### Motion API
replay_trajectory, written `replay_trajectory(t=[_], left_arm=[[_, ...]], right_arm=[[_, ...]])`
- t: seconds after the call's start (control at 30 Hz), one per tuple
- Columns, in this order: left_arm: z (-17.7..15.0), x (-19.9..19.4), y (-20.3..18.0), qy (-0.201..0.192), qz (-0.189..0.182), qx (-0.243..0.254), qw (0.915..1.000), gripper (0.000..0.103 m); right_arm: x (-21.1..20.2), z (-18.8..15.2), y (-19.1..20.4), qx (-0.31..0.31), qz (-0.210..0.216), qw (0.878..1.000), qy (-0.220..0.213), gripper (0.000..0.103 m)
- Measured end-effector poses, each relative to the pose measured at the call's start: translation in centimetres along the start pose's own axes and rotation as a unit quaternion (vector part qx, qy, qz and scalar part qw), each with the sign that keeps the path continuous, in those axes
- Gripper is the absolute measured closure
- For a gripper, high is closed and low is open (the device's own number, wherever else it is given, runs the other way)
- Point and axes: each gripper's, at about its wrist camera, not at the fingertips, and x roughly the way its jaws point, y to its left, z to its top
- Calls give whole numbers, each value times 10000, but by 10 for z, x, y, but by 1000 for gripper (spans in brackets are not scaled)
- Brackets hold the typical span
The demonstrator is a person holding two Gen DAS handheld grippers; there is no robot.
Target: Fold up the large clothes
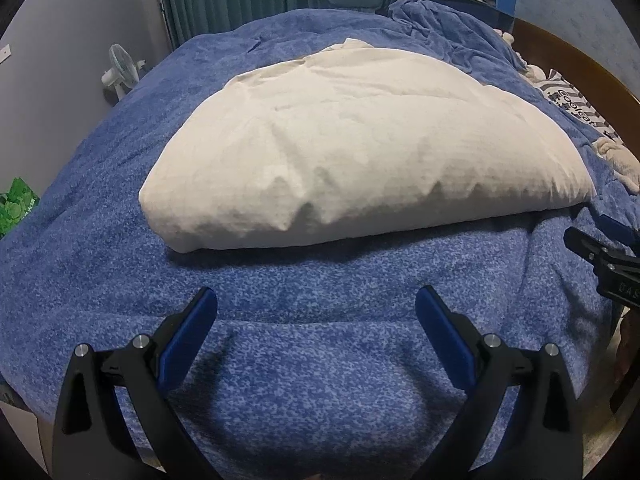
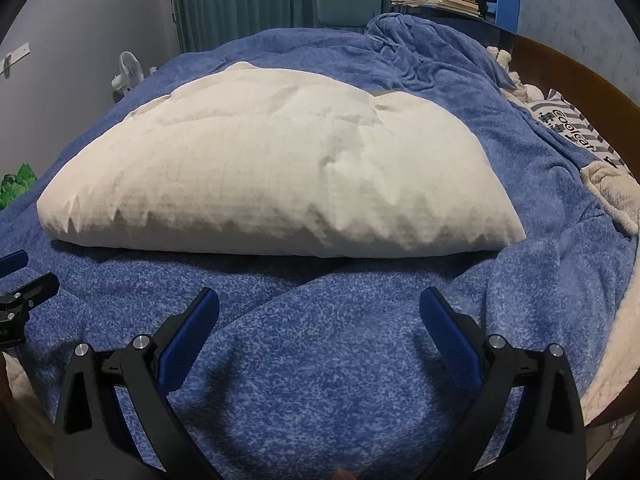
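Both the left gripper (image 1: 316, 300) and right gripper (image 2: 319, 300) hover spread and empty, the seemingly folded white cloth (image 1: 360, 140) lying beyond their fingertips on the blue blanket (image 1: 320, 360).

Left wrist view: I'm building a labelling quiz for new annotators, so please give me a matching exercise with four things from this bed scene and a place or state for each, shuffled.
Things:
1. white folded cloth
2. blue blanket
3. small white fan
4. left gripper

Places or states:
A. open, holding nothing, above the near part of the bed
B. stands on the far left, beside the wall
C. covers the bed, bunched up at the far right
D. lies in the middle of the bed, its thick edge toward the camera

Pairs: 1-D, 2-C, 3-B, 4-A
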Motion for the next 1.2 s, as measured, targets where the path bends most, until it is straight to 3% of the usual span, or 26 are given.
replay_trajectory(t=[0.27,1.2], left_arm=[[0,-2,-6,-26,89,72,9999,8],[7,-5,-6,34,-240,-272,9993,8]], right_arm=[[-1,0,2,-56,-34,10000,-21,7],[4,3,-2,-35,-93,9999,80,7]])
